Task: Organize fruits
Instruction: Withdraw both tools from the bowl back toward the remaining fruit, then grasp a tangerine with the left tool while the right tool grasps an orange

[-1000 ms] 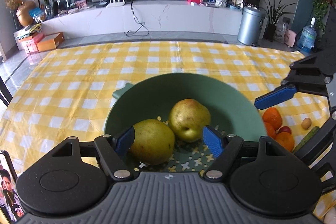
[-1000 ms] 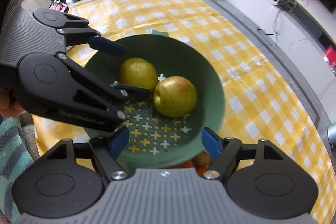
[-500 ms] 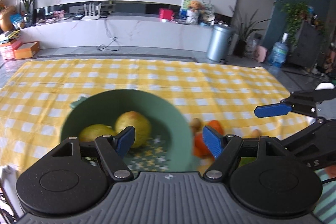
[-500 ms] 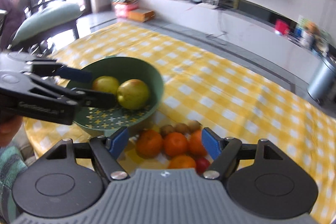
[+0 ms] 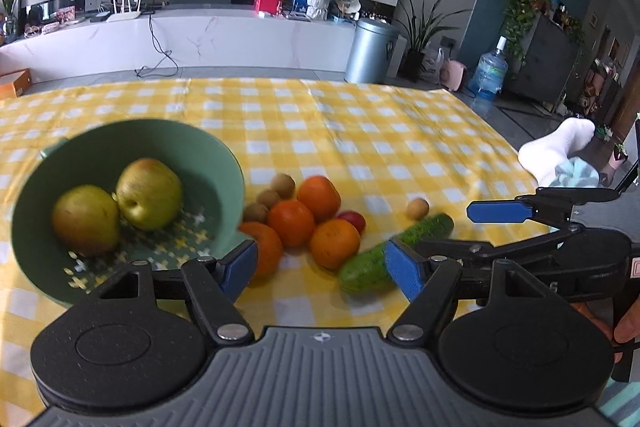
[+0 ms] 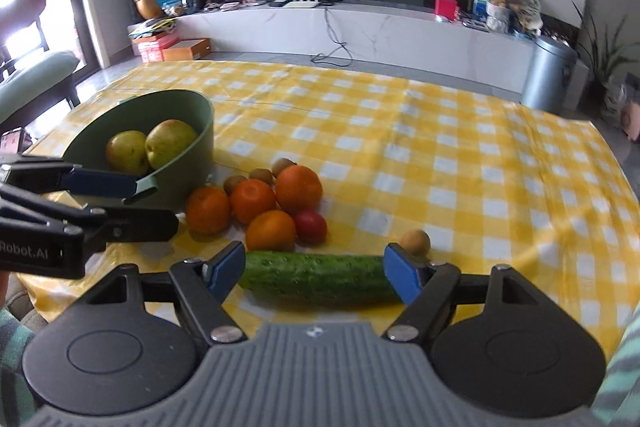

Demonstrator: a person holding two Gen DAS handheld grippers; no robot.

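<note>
Green bowl (image 6: 160, 143) sits at counter's (image 6: 440, 163) left, two pears (image 6: 152, 147) inside, so sorting is partly done. Left tongs (image 5: 318, 267) wide, empty, above the oranges (image 5: 304, 223) beside the bowl's rim. Oranges, small brown fruits and a red one lie clustered there, handy for transfer. Right tongs (image 6: 314, 273) wide, empty, straddling the cucumber (image 6: 316, 279) lengthwise: likely only passing over.

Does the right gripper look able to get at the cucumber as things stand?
Probably yes. The right gripper has its jaws open and empty just above the cucumber, which lies lengthwise across the gap; nothing sits between, though it may need turning to grip across it.
</note>
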